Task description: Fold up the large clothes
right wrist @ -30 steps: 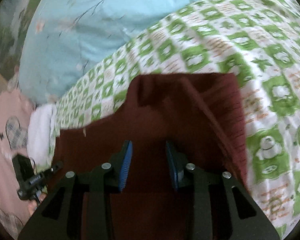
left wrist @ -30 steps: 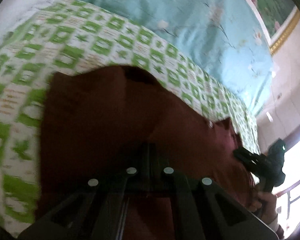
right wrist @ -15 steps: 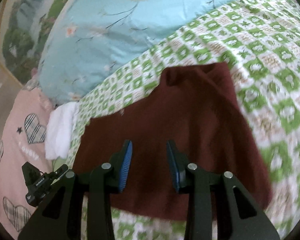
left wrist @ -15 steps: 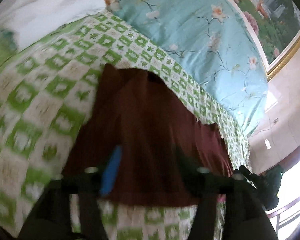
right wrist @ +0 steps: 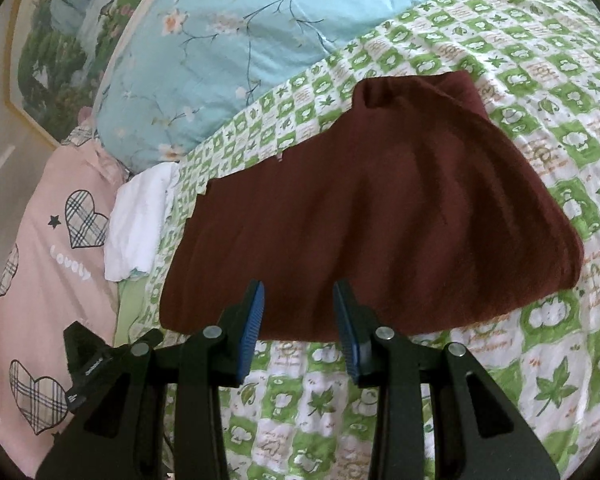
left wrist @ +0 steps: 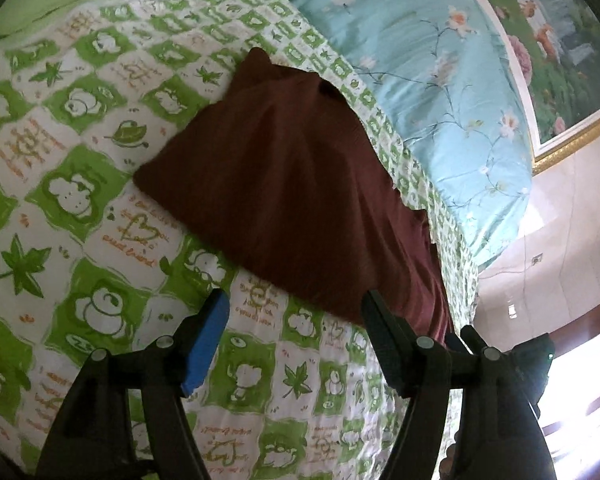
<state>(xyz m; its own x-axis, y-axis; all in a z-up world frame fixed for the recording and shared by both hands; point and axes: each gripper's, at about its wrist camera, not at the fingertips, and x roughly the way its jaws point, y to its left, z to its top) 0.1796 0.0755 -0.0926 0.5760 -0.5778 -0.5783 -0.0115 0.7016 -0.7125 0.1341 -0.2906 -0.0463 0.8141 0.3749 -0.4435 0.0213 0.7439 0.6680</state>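
Framed painting (left wrist: 560, 40) above patterned bed (left wrist: 80, 160)

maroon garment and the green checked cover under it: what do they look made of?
Maroon garment: seems a soft matte knit, perhaps wool or acrylic; faint ribbing, thick rounded folds, no sheen. Green checked cover: probably printed cotton, matte, possibly quilted; cartoon and leaf print, slight puckering. The exact fibre of either cannot be told.

Maroon garment (right wrist: 380, 216) on green-checked bedspread (right wrist: 540, 80)

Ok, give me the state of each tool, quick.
Left tool: open, just been opening, nothing between its jaws.
Right tool: open, empty, short of the maroon garment.
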